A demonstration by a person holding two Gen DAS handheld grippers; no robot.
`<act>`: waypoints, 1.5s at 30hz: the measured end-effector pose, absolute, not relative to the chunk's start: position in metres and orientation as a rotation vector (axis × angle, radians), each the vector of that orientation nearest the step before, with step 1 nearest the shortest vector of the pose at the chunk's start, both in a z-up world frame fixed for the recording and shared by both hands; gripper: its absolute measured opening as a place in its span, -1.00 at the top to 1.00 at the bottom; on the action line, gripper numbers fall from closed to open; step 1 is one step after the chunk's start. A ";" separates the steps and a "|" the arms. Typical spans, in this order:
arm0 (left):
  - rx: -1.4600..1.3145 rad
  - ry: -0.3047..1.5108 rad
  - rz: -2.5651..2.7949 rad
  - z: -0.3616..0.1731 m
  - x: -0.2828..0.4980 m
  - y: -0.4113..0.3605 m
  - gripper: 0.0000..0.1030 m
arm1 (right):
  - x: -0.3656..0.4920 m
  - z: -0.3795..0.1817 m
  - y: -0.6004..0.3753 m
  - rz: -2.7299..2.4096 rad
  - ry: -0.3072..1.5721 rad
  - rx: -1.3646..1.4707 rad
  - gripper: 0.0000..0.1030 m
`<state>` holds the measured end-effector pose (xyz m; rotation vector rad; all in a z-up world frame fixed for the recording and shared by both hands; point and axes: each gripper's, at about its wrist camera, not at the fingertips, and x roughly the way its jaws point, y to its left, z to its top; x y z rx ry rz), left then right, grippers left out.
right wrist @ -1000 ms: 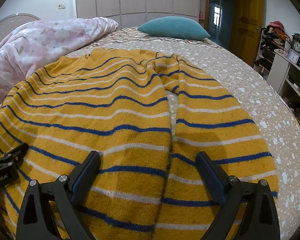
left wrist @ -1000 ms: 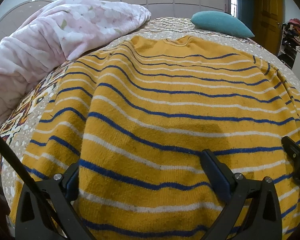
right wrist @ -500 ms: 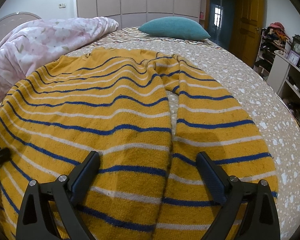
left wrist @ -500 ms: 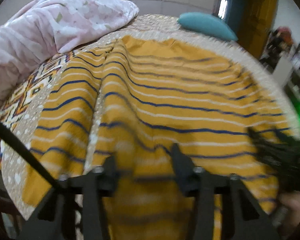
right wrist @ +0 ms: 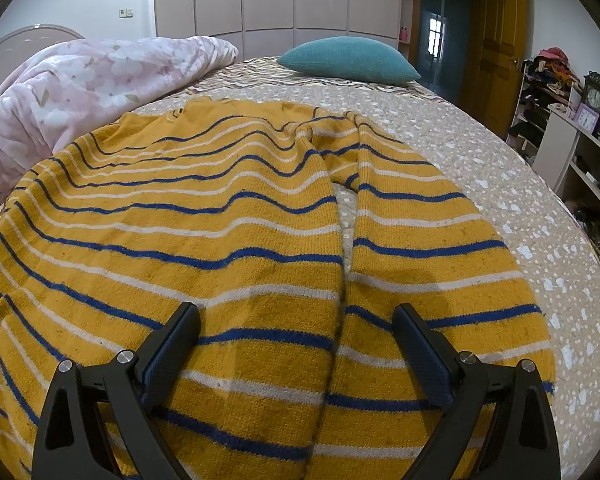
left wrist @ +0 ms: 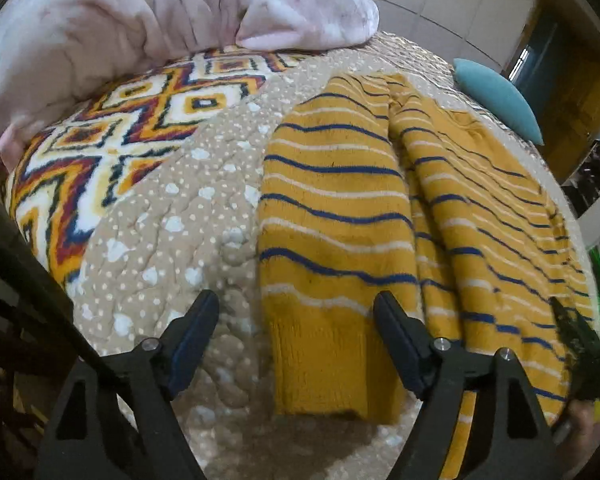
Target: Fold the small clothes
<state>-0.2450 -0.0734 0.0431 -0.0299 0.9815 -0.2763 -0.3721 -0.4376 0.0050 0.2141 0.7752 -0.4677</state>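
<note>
A yellow sweater (right wrist: 188,232) with blue and white stripes lies flat on the bed, neck toward the far side. Its left sleeve (left wrist: 332,220) lies alongside the body (left wrist: 480,220). My left gripper (left wrist: 296,336) hovers over that sleeve's cuff. Its jaws are opening, the cuff lies between them, and the pads do not press on it. My right gripper (right wrist: 296,350) stands open just above the sweater's near hem, astride the gap between the body and the right sleeve (right wrist: 428,240). It also shows at the right edge of the left wrist view as a black right gripper (left wrist: 580,352).
The beige dotted bedspread (left wrist: 172,220) lies left of the sleeve, with a zigzag-patterned blanket (left wrist: 112,136) and a pink floral quilt (right wrist: 80,92) beyond. A teal pillow (right wrist: 348,60) sits at the far side. Shelves (right wrist: 580,168) stand to the right of the bed.
My left gripper has swung left, from over the sweater's body to over the left sleeve cuff. Its jaws narrowed, then widened again. The right gripper stayed where it was.
</note>
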 end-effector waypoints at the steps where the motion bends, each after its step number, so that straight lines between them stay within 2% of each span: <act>1: 0.004 0.967 -0.264 0.044 -0.245 -0.078 0.31 | -0.372 0.005 -0.438 -0.468 0.776 0.213 -0.92; 3: 0.024 0.963 -0.252 0.050 -0.241 -0.079 0.84 | -0.372 0.005 -0.437 -0.468 0.776 0.212 -0.92; 6: -0.040 0.929 -0.145 0.067 -0.221 -0.053 0.88 | -0.372 0.006 -0.437 -0.468 0.776 0.211 -0.92; 11: 0.012 0.830 0.114 0.101 -0.193 -0.008 0.86 | -0.372 0.006 -0.438 -0.468 0.775 0.212 -0.92; 15: 0.030 0.781 0.134 0.119 -0.202 -0.002 0.71 | -0.372 0.006 -0.437 -0.470 0.775 0.215 -0.92; 17: 0.009 0.763 0.076 0.124 -0.217 -0.004 0.39 | -0.370 0.006 -0.439 -0.467 0.785 0.223 -0.93; 18: -0.002 0.754 0.040 0.126 -0.226 -0.014 0.13 | -0.369 0.006 -0.440 -0.462 0.791 0.231 -0.93; 19: -0.017 0.739 -0.009 0.132 -0.237 -0.023 -0.03 | -0.369 0.007 -0.442 -0.453 0.802 0.241 -0.93; 20: -0.032 0.722 -0.067 0.136 -0.250 -0.035 -0.08 | -0.367 0.012 -0.447 -0.423 0.836 0.262 -0.90; 22: -0.047 0.710 -0.158 0.142 -0.261 -0.053 -0.29 | -0.378 0.029 -0.456 -0.347 0.817 0.337 -0.46; 23: -0.051 0.709 -0.196 0.142 -0.268 -0.062 -0.31 | -0.395 0.046 -0.466 -0.292 0.751 0.413 -0.35; 27: -0.038 0.736 -0.304 0.134 -0.287 -0.098 -0.32 | -0.455 0.083 -0.505 -0.366 0.628 0.482 -0.45; 31: -0.012 0.777 -0.351 0.121 -0.297 -0.117 -0.32 | -0.484 0.074 -0.524 -0.416 0.717 0.452 -0.47; 36: 0.031 0.832 -0.388 0.105 -0.304 -0.130 -0.32 | -0.487 0.045 -0.489 -0.374 0.831 0.315 -0.56; 38: 0.042 0.838 -0.389 0.102 -0.305 -0.132 -0.32 | -0.483 0.029 -0.478 -0.345 0.861 0.322 -0.53; 40: 0.042 0.844 -0.390 0.101 -0.306 -0.133 -0.32 | -0.481 0.023 -0.470 -0.319 0.870 0.323 0.27; 41: 0.039 0.845 -0.391 0.101 -0.306 -0.132 -0.32 | -0.479 0.026 -0.471 -0.275 0.865 0.340 0.80; 45: 0.012 0.826 -0.392 0.107 -0.302 -0.126 -0.32 | -0.503 0.077 -0.538 -0.332 0.655 0.519 0.80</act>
